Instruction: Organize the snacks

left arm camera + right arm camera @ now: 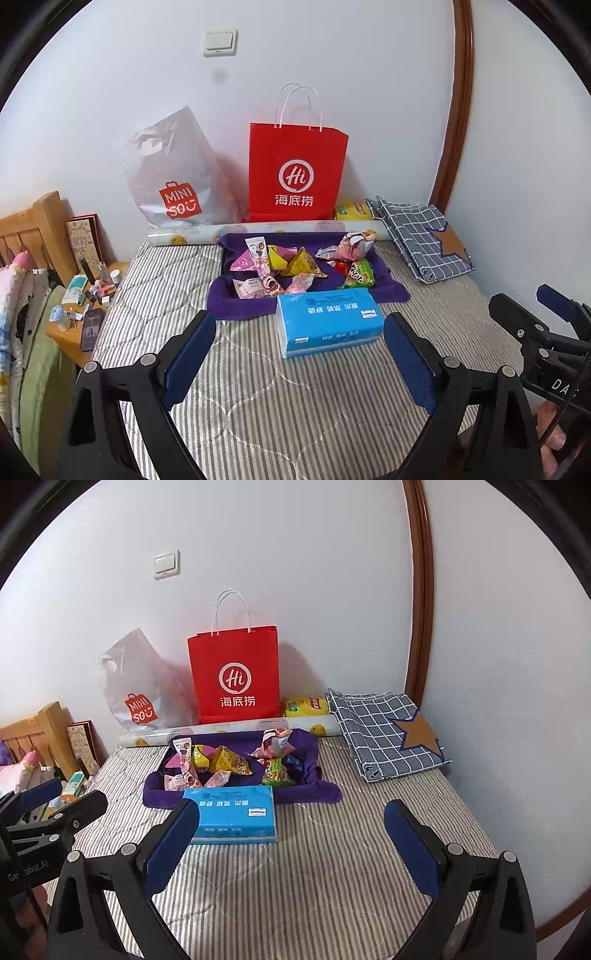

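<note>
Both hand-held grippers, left [299, 363] and right [291, 847], hung wide open, empty; snacks [295, 267] lay heaped ahead, beyond the tissue pack [327, 321], fitting sorting pending or finished.

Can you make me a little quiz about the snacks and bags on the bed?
1. True or false: the red paper bag stands upright against the wall.
2. What lies right in front of the purple cloth that holds the snacks? A) a blue tissue pack B) a cup C) a shoe
3. Fill in: both the left hand-held gripper and the right hand-held gripper are ____ and hold nothing.

Key: 1 true; 2 A, the blue tissue pack; 3 open.
</note>
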`<state>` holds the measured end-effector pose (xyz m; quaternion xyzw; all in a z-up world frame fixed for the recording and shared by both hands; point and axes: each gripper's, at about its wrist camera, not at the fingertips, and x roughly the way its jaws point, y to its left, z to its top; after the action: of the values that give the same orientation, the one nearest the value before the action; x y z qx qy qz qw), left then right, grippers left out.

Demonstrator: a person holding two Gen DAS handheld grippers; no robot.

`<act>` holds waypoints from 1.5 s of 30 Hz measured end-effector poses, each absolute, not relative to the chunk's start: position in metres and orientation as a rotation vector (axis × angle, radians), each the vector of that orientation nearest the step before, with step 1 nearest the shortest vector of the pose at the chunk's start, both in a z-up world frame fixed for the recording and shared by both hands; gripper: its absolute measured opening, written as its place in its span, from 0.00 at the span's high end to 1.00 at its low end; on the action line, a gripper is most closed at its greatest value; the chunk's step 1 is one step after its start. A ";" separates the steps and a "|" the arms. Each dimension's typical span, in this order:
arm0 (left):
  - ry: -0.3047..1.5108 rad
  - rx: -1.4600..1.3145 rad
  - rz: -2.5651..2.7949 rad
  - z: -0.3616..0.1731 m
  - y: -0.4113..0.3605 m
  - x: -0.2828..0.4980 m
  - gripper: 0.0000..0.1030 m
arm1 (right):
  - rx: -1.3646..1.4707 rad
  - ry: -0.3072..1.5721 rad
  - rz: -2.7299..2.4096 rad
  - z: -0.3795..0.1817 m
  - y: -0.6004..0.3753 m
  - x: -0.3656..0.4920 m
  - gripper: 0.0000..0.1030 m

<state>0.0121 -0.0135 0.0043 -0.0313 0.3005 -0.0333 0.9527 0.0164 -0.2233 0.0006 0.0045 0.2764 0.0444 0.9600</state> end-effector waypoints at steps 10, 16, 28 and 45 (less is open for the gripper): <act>0.603 -0.059 -0.068 0.009 -0.013 0.009 0.11 | -0.002 0.549 0.096 0.005 -0.218 0.013 0.02; 0.605 -0.057 -0.068 0.010 -0.013 0.009 0.11 | 0.005 0.548 0.090 0.006 -0.221 0.013 0.02; 0.605 -0.052 -0.071 0.011 -0.015 0.008 0.11 | 0.001 0.546 0.086 0.008 -0.224 0.011 0.02; 0.608 -0.046 -0.075 0.010 -0.019 0.008 0.11 | 0.001 0.544 0.080 0.010 -0.224 0.010 0.02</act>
<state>0.0084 -0.0188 0.0103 -0.0227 0.2994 -0.0369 0.9531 0.0098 -0.2243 0.0095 0.0006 0.2688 0.0397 0.9624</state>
